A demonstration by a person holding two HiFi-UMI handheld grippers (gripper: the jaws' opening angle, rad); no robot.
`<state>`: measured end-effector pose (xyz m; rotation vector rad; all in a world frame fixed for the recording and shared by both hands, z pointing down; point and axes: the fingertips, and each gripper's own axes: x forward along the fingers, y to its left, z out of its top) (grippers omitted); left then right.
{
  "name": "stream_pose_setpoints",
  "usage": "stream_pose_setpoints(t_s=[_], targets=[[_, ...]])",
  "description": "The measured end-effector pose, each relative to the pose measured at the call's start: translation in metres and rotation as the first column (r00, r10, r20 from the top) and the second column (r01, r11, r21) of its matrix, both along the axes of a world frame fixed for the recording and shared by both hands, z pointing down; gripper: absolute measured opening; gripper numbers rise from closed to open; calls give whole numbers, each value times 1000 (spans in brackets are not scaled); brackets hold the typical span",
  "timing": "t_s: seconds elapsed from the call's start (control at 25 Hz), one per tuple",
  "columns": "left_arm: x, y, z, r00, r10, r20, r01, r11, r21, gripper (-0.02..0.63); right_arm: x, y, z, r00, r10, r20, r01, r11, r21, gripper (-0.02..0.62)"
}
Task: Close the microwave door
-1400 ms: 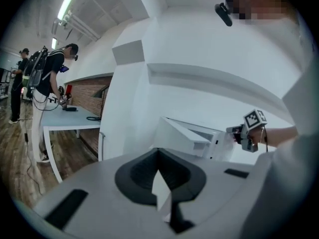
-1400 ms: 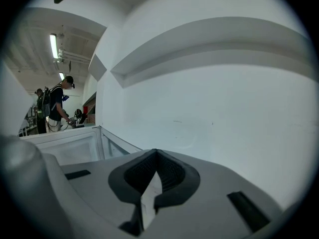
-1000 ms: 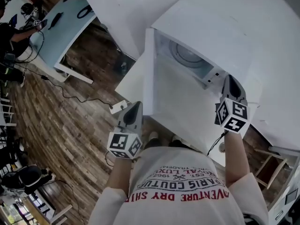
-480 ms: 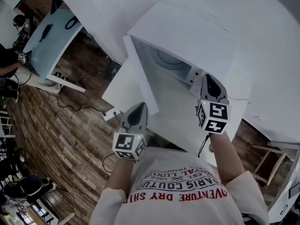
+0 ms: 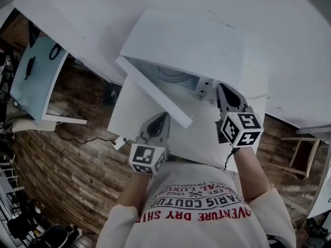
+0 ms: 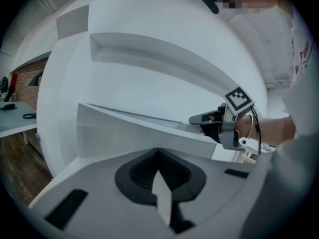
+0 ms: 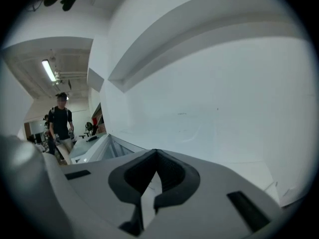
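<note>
On the white table (image 5: pixel 289 61), at 12 o'clock from the person, stands the white microwave (image 5: pixel 186 37). Its door (image 5: pixel 155 93) is ajar. It is hinged at the 10 o'clock corner, and its free end points toward 5 o'clock, so the dim inside shows in a wedge behind it.

Step in hand (judgement): mid-swing of the closing, with the door roughly half shut and not latched.

Left tongs (image 5: pixel 161 120):
- The jaws are pressed together, with only a thin sliver between them and nothing held.
- The tip lies at 6 o'clock of the door, right against its outer face near the free end.
- The left gripper view shows the door panel filling the space just ahead of the jaws. Actual contact cannot be confirmed.

Right tongs (image 5: pixel 223 91):
- The jaws are likewise closed and empty.
- The tip sits at 3 o'clock of the opening, just beside the control panel (image 5: pixel 204 87) and close to where the door's free end would land.

Next move (judgement):
- Push with the closed left tip on the outer face near the free end, sweeping it toward 1 o'clock until the door seats flush.
- Draw the right tongs back toward 5 o'clock first, or they risk being pinched against the front.
- Finish with a firm press so the latch can catch.
</note>
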<state>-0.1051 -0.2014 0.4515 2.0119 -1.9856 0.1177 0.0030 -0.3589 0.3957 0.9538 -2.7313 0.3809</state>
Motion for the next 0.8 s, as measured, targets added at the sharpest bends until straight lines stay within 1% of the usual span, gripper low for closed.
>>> stream_pose_setpoints(t_s=[0.08,0.2,0.28,0.36,0.56,0.68,0.8], targets=[[2,-12,0,999,41,-5,-41,999,0,2,6,-5,0,999,33,12,-32,999,-15,12],[5,-29,0,995,94,-19,-94,996,4,2,18,-14,1,996,92,-20,-93,996,-9,12],[9,-40,1,991,132,-27,-132,991,5,2,25,-19,3,992,123,-24,-123,992,-26,12],[14,-50,1,986,164,-29,-163,987,7,2,28,-21,3,991,130,-32,-131,991,-34,12],[25,-70,-6,974,225,-18,-225,974,26,2,29,-22,3,988,144,-55,-145,989,-10,12],[27,-80,-8,970,244,-13,-244,969,32,2,29,-22,3,986,159,-57,-159,987,7,12],[26,-89,-9,969,247,-17,-246,968,36,2,28,-20,2,984,168,-63,-166,986,31,12]])
